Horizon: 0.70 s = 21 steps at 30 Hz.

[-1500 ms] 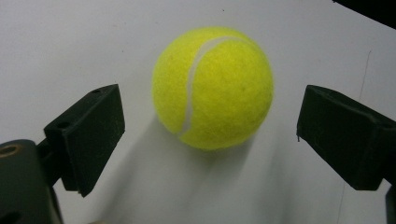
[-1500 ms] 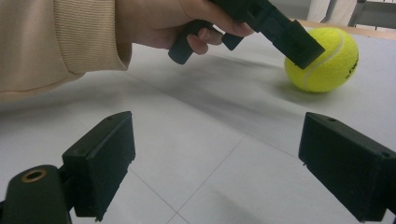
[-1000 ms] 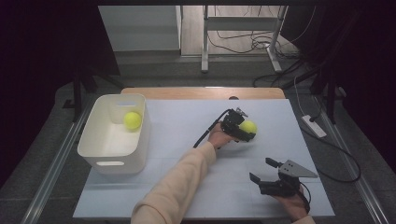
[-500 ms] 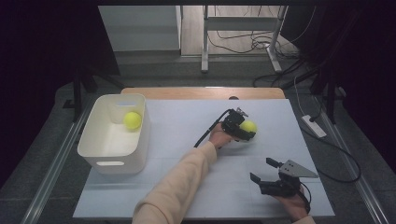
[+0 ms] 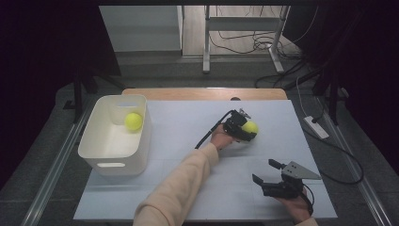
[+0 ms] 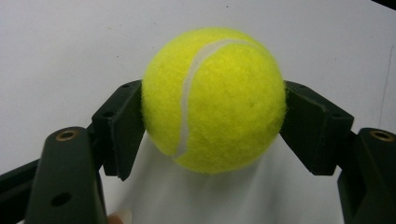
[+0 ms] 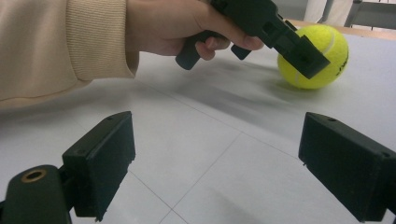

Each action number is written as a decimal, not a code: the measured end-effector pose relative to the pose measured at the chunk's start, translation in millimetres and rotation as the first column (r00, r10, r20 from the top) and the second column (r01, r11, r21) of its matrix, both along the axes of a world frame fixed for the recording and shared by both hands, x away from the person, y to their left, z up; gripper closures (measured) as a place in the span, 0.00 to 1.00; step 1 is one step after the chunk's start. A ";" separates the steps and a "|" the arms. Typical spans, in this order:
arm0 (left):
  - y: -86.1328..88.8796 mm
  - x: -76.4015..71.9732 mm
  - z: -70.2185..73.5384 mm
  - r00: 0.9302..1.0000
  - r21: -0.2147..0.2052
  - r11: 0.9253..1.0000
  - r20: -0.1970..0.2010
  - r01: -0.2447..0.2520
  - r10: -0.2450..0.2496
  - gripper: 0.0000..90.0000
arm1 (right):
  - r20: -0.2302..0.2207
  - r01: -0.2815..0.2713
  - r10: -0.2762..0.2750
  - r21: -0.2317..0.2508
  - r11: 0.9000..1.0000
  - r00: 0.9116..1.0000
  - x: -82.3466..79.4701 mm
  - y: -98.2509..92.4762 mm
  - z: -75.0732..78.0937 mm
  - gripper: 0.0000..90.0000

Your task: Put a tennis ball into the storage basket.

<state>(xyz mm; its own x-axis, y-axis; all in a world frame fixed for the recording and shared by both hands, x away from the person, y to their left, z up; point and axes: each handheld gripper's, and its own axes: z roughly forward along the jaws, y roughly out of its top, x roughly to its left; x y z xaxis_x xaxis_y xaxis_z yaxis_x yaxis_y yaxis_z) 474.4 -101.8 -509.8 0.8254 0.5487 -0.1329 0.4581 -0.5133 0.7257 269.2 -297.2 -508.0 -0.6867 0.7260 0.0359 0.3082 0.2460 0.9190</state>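
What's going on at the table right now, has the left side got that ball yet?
The left gripper has just closed its jaws on a tennis ball on the white table; both pads press its sides, and the ball looks to be resting on the surface. A second tennis ball lies in the white bin at the left. The right gripper waits open near the front edge, holding nothing.

A lab-like test room: dark curtains [image 5: 51, 70], floor cables [image 5: 244, 44], paper-covered table [image 5: 188, 127]

Two tennis balls: one [image 5: 133, 121] in the single white bin [image 5: 96, 153], one [image 5: 250, 127] on the one table [image 5: 179, 122]. Two handheld grippers, left [image 5: 245, 132] and right [image 5: 266, 175].
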 end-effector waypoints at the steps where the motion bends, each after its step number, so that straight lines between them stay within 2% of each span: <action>1: 0.8 0.0 0.7 1.000 -0.001 1.000 0.000 0.001 -0.001 0.31 | 0.000 0.000 0.000 0.000 1.000 1.000 0.1 -0.1 0.0 0.12; 6: 5.4 -1.9 5.2 1.000 -0.011 1.000 -0.004 0.007 -0.007 0.31 | -0.001 -0.002 0.002 -0.003 1.000 1.000 0.2 -0.2 0.0 0.12; 15: 13.6 -8.9 15.5 1.000 -0.017 1.000 0.015 0.018 -0.018 0.31 | 0.001 0.001 -0.001 -0.004 1.000 1.000 0.2 0.9 -0.2 0.12; 21: 24.6 -14.2 20.4 1.000 -0.040 0.999 0.018 0.010 -0.009 0.31 | 0.002 0.003 -0.003 -0.007 1.000 1.000 0.4 1.4 -0.3 0.12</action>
<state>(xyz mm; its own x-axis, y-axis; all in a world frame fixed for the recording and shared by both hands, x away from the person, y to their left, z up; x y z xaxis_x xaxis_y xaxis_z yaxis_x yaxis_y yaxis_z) 460.2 -77.2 -489.4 0.8328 0.5355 -0.1404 0.4406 -0.4877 0.7537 269.6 -295.8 -508.4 -0.6849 0.7280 0.0297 0.3073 0.2517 0.9177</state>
